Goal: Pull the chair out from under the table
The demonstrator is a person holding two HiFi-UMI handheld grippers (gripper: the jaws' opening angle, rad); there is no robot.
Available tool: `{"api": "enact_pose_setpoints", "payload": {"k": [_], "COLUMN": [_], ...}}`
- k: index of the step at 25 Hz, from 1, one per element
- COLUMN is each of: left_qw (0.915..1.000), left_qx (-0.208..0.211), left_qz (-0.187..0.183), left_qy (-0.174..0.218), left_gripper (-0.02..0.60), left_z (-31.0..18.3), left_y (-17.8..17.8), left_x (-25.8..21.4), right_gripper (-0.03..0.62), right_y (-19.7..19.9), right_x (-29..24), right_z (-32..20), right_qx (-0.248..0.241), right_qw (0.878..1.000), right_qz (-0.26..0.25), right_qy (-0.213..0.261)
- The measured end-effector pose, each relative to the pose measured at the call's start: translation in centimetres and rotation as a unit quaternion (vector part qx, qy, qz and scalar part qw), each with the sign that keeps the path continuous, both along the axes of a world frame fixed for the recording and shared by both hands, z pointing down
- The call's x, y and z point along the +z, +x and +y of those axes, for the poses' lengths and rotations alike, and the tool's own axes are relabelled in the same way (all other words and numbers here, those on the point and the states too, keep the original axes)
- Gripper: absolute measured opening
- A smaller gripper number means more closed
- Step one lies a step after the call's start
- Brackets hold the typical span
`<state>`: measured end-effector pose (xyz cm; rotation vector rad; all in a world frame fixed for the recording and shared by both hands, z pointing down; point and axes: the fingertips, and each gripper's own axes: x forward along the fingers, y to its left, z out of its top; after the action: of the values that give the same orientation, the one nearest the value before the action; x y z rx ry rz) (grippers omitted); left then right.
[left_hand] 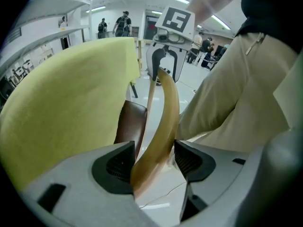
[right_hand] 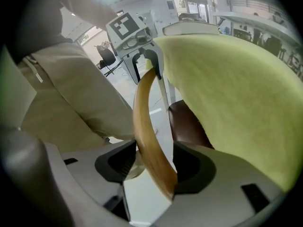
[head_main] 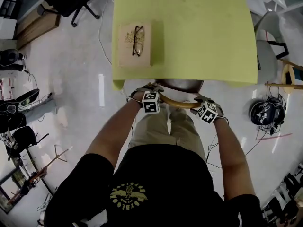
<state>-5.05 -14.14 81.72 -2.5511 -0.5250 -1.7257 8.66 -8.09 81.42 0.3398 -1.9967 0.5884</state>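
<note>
The chair is tucked under the yellow-green table, with its brown seat just showing at the table's near edge. Its curved wooden back rail runs between my two grippers. My left gripper is at the rail's left end and my right gripper at its right end. In the left gripper view the rail passes between the open jaws of the left gripper, close to the left pad with a gap at the right. In the right gripper view the rail lies between the open jaws of the right gripper.
A tan box with a pair of glasses on it lies on the table's left part. The person's beige trousers stand right behind the chair. A black helmet and cables lie on the floor at the right; a white chair stands beside the table.
</note>
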Motion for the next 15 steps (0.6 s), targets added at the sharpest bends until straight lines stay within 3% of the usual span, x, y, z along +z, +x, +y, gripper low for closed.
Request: {"api": "enact_pose_setpoints", "payload": {"k": [9, 12, 15], "left_qw": [0.9997, 0.9983, 0.9941], "left_qx": [0.021, 0.038, 0.054], "left_qz": [-0.012, -0.045, -0.094], "left_qy": [-0.002, 0.006, 0.0], "left_gripper": [0.252, 0.251, 0.25], "left_z": [-0.2, -0.1, 0.1], "left_y": [-0.1, -0.1, -0.4], "left_x": [0.6, 0.9, 1.6], "right_gripper": [0.229, 0.229, 0.228], "right_y": [0.0, 0.2, 0.2], "right_x": [1.3, 1.8, 2.1], "right_z": [0.2, 0.3, 0.5], "right_qx": [-0.039, -0.057, -0.072], "right_qw": [0.999, 0.995, 0.992], "right_qz": [0.034, 0.08, 0.094], "right_qy": [-0.014, -0.019, -0.043]}}
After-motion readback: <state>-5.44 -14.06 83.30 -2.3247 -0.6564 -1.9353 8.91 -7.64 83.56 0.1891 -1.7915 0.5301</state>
